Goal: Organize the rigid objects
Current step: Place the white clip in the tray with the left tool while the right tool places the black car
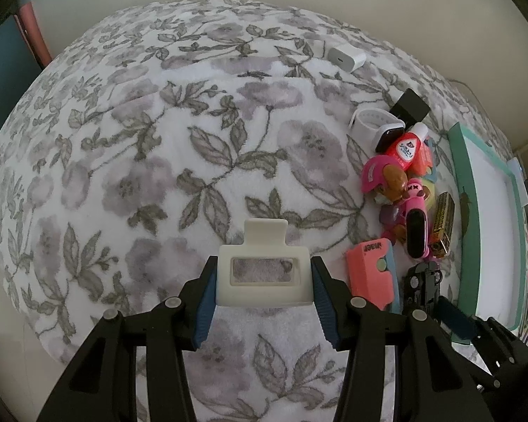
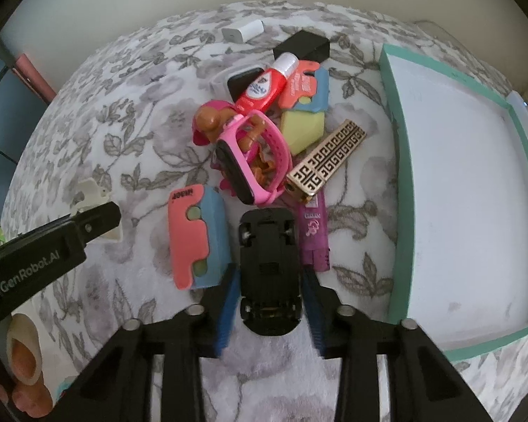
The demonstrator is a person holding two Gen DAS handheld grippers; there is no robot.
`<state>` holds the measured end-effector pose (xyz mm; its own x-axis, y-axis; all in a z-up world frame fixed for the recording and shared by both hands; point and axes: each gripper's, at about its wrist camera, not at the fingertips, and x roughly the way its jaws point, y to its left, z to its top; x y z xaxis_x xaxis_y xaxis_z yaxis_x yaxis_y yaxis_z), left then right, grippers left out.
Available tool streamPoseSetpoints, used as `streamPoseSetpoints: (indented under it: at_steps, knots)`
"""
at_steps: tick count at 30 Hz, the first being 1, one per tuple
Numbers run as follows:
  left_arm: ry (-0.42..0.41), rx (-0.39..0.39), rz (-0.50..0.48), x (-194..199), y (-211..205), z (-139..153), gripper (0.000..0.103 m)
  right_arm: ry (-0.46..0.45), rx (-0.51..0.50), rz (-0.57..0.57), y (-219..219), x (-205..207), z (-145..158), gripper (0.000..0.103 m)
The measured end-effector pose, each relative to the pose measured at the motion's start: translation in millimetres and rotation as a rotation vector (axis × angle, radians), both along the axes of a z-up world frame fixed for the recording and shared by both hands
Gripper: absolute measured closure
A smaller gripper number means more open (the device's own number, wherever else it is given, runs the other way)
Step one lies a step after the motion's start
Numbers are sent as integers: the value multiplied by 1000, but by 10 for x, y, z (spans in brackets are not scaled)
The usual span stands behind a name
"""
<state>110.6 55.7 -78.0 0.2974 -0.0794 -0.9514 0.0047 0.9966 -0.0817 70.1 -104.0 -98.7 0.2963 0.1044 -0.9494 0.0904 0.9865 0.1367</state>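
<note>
My left gripper point(image 1: 264, 269) is shut on a white hair claw clip point(image 1: 264, 281), its blue pads pressing both sides just above the floral blanket point(image 1: 158, 161). My right gripper point(image 2: 269, 274) points down at a black toy car point(image 2: 269, 256) lying upside down on the blanket. Its pads sit against the car's two sides. Behind the car is a pile: a pink watch point(image 2: 257, 154), a red tube point(image 2: 264, 88), a gold patterned bar point(image 2: 327, 154), a purple tube point(image 2: 315, 232) and a coral-and-blue case point(image 2: 197, 239). The clip point(image 2: 91, 190) shows at the left in the right wrist view.
A teal-rimmed box point(image 2: 399, 176) with a bare white inside stands right of the pile. A white charger point(image 2: 243, 30), a black box point(image 2: 302, 47) and a white-strapped smartwatch point(image 1: 373, 123) lie farther back. A person's fingers point(image 2: 24, 358) show at the lower left.
</note>
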Motion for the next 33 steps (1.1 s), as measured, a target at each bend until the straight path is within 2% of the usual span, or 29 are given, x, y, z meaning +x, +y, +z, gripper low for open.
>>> streamPoseSetpoints:
  at_steps: [11,17,25,33]
  knots:
    - [-7,15,-17,-38,-81,139,51,-42,19,5,-59,-100,196,67]
    - [-88,15,-61,21,-340,543,51,-123,-23,-36,-444,-134,615,67]
    - [-157,-16,-225,7,-1254,863,51,-137,-78,-160,-1175,-230,770,67]
    - [-180,-34,-338,34,-2035,901,51,-132,-110,-254,-1858,-264,748,67]
